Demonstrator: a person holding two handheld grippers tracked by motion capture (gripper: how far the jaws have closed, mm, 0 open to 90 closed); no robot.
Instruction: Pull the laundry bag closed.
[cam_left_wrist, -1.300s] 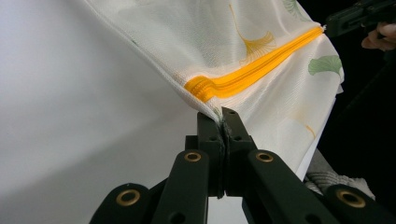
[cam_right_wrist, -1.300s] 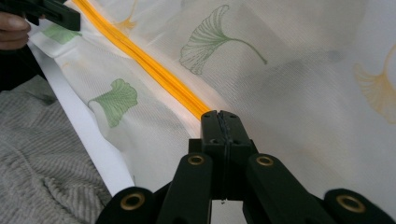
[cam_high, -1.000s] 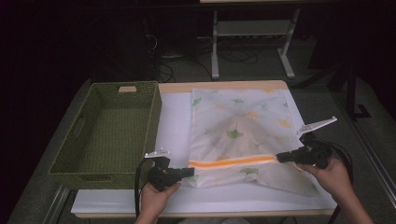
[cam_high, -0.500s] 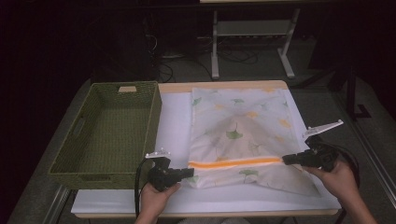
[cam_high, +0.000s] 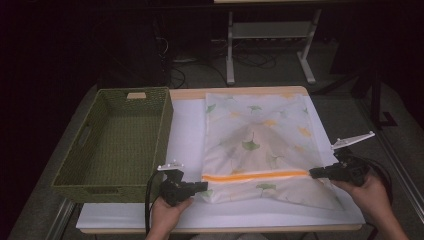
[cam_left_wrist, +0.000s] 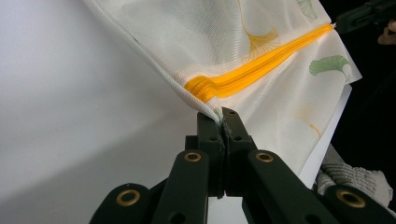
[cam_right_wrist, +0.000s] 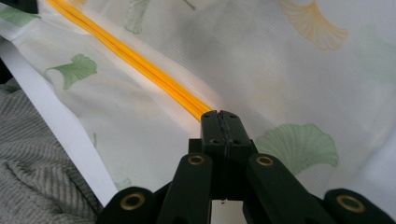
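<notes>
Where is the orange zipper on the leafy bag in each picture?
High view: the orange zipper runs level across the bag's near part, between the two grippers.
Left gripper view: the zipper slants from the jaws up to the upper right.
Right gripper view: the zipper slants from the jaws up to the top left corner.
Shared landmark: a green leaf print just beside the zipper.

right gripper (cam_high: 315, 173) shifted slightly outward, zip bag (cam_high: 260, 145) perhaps tauter
</notes>
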